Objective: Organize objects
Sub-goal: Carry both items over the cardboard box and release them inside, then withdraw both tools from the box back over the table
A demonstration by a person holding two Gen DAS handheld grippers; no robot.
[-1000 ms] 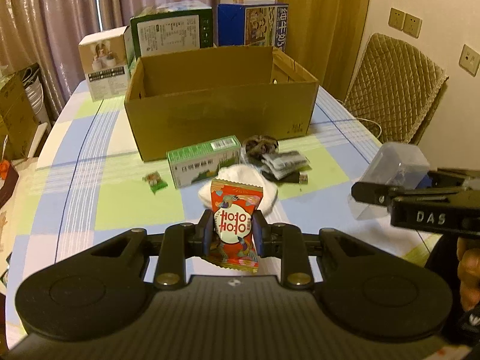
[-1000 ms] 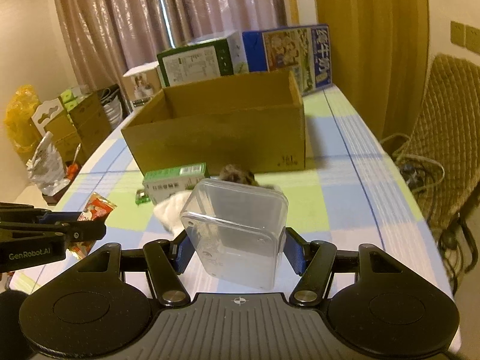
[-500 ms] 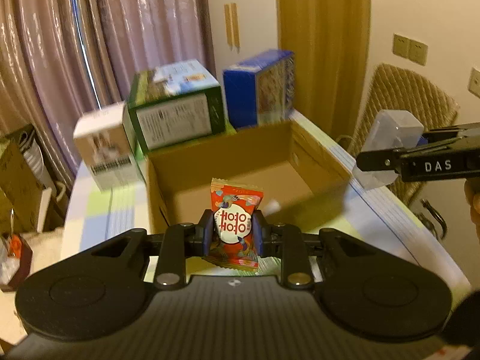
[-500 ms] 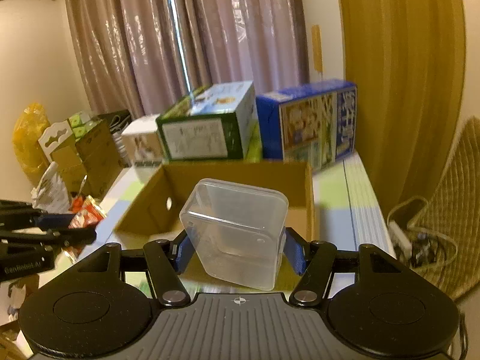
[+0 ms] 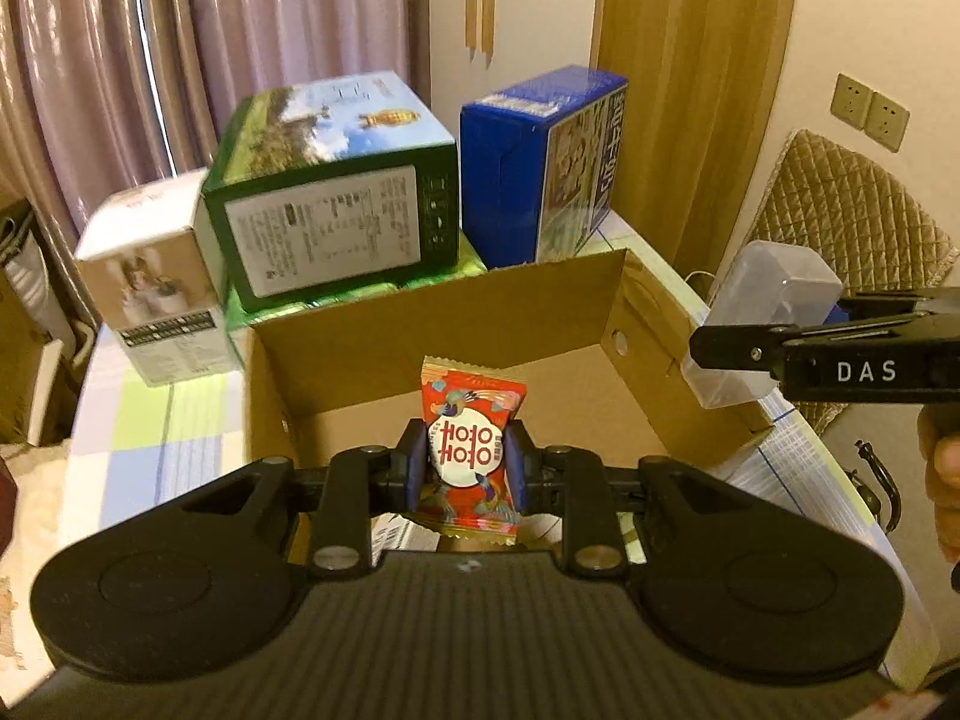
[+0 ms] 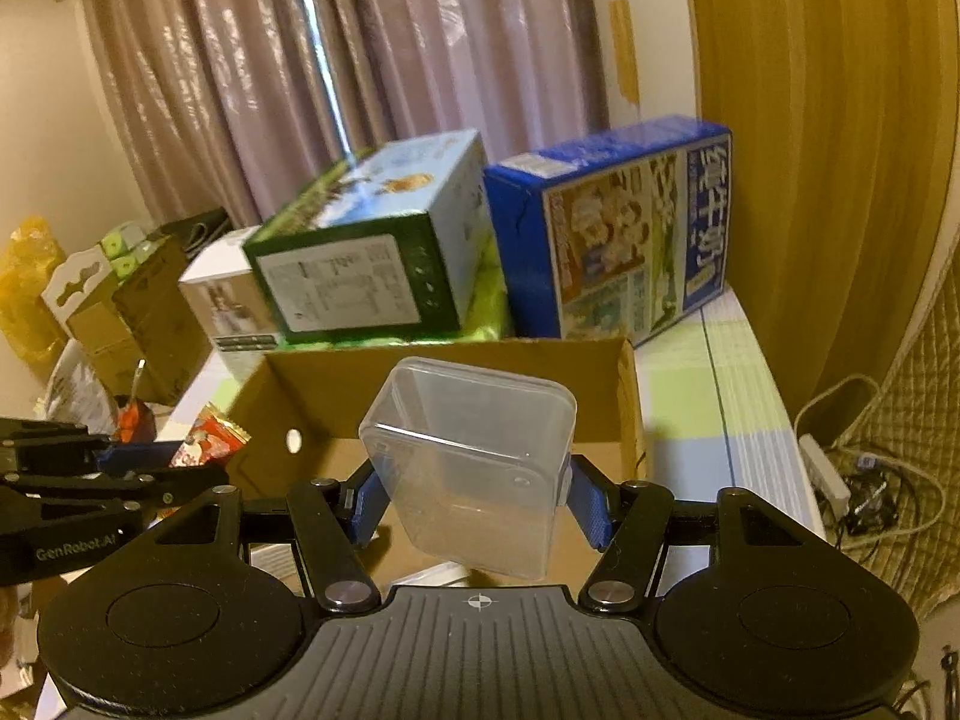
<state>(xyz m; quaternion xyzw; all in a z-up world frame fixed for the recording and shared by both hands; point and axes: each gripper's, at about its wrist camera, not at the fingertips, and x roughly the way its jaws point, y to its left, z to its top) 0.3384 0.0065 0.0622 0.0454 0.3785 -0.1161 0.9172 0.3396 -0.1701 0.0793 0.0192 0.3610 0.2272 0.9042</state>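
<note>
Left wrist view: left claw (image 5: 467, 461) clamps a red snack packet (image 5: 471, 450), now raised from the counter to above the open cardboard box (image 5: 456, 324); right claw (image 6: 474, 501) grips a clear plastic container (image 6: 474, 462) over the same box. Release likely next.

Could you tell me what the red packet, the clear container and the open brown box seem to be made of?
Red packet: probably glossy printed plastic film, with crimped, serrated ends.
Clear container: likely hard transparent plastic; the box shows through it.
Open brown box: matte corrugated cardboard, with raw cut edges.
</note>
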